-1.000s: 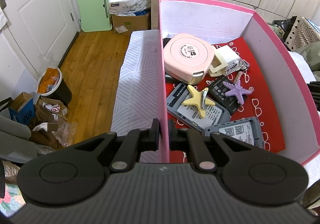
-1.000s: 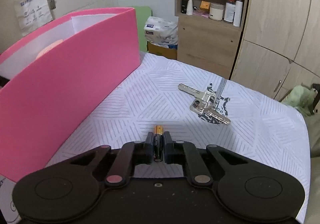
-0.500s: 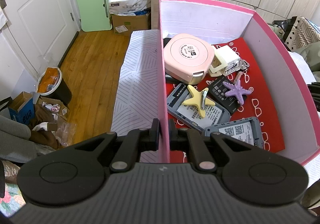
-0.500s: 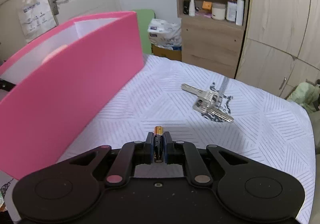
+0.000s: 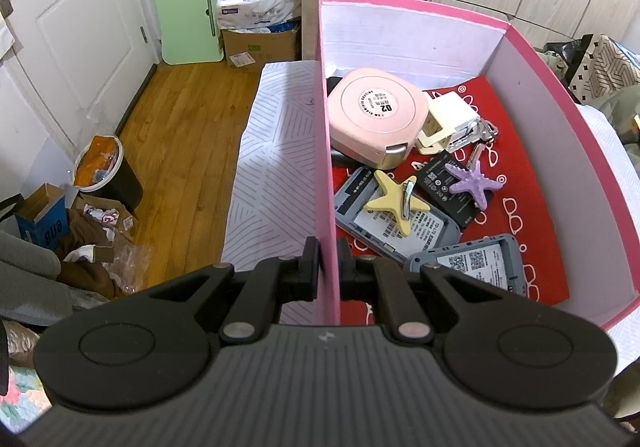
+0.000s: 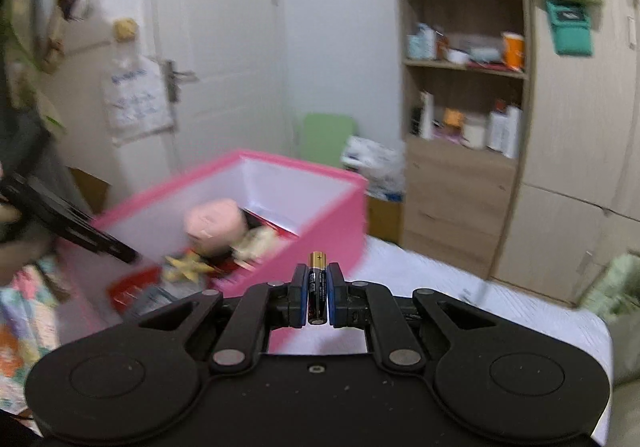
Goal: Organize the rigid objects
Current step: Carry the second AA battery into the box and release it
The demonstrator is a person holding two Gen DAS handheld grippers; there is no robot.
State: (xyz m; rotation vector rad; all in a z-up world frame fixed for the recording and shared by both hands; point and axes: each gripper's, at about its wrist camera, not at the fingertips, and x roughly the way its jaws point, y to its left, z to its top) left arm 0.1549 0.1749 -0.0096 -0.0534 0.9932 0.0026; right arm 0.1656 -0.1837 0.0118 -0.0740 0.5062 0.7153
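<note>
- Bed under a white striped cover, wood floor to its left.
- Pink box stands on the cover, filling its right side.

The box was pink outside, white inside, with a red lining patterned in white spectacles. In it lay a yellow starfish beside a purple one.
</note>
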